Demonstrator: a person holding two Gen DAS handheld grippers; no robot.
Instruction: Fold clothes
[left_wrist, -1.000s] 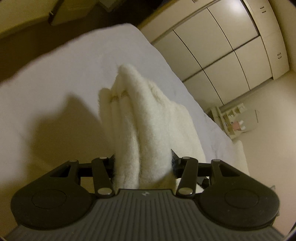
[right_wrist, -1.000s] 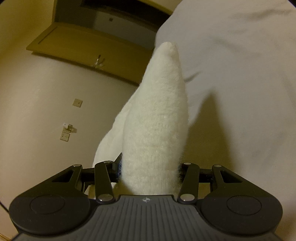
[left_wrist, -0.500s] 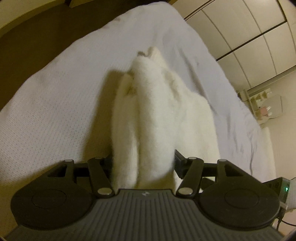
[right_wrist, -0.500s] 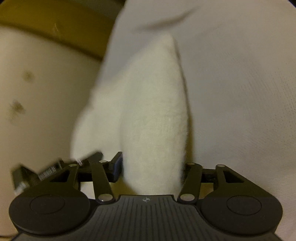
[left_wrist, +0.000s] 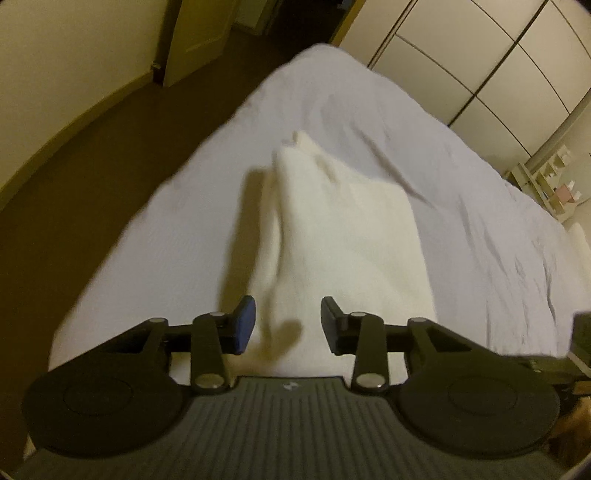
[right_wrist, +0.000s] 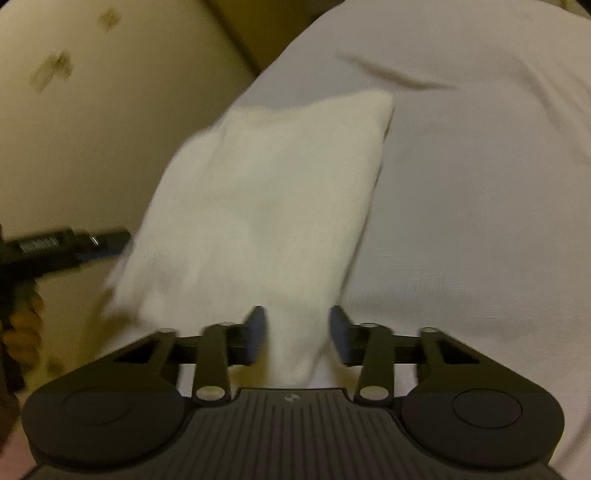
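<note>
Sweater (left_wrist: 343, 236), a fuzzy cream one, lay folded on the white bed (left_wrist: 461, 177), its near edge toward both tools. Left tongs (left_wrist: 288, 325) hung over that edge with the jaws apart and closing, cloth between them but pads not pressing on it. Right tongs (right_wrist: 297, 334) were the same: jaws apart, closing, a corner of the knit sitting loose in the gap. Wardrobe doors (left_wrist: 480, 55) stood behind the bed.
</note>
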